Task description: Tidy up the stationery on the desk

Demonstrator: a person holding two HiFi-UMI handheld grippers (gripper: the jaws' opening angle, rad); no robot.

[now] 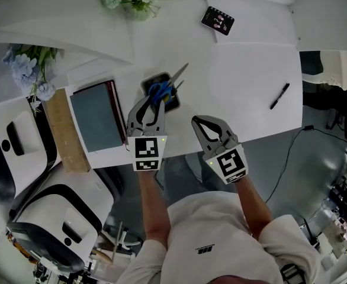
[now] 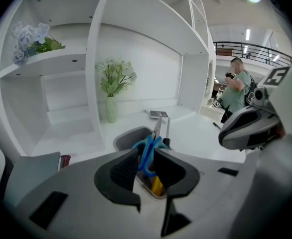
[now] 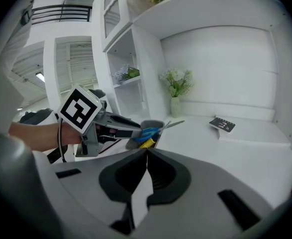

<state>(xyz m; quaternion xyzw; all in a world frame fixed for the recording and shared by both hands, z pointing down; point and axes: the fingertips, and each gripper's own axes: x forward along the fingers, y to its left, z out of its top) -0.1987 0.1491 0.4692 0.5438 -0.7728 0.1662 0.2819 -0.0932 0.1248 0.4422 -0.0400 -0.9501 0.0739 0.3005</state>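
My left gripper (image 1: 153, 102) clamps the blue scissors (image 1: 161, 90) standing in the grey pen holder (image 1: 154, 78) near the desk's (image 1: 238, 70) near edge; my right gripper (image 3: 146, 151), jaws together, holds nothing; 1 black pen (image 1: 279, 96) lies far right.

Head view: steeply down on desk (image 1: 233, 70). Both gripper views: low, close, facing shelves (image 2: 61, 59); share pen holder (image 2: 128, 136).

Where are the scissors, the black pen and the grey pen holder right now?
scissors (image 1: 159, 91): head view, on the blue handles.
black pen (image 1: 279, 96): head view, middle of its barrel.
grey pen holder (image 2: 126, 134): left gripper view, on its near-left rim.
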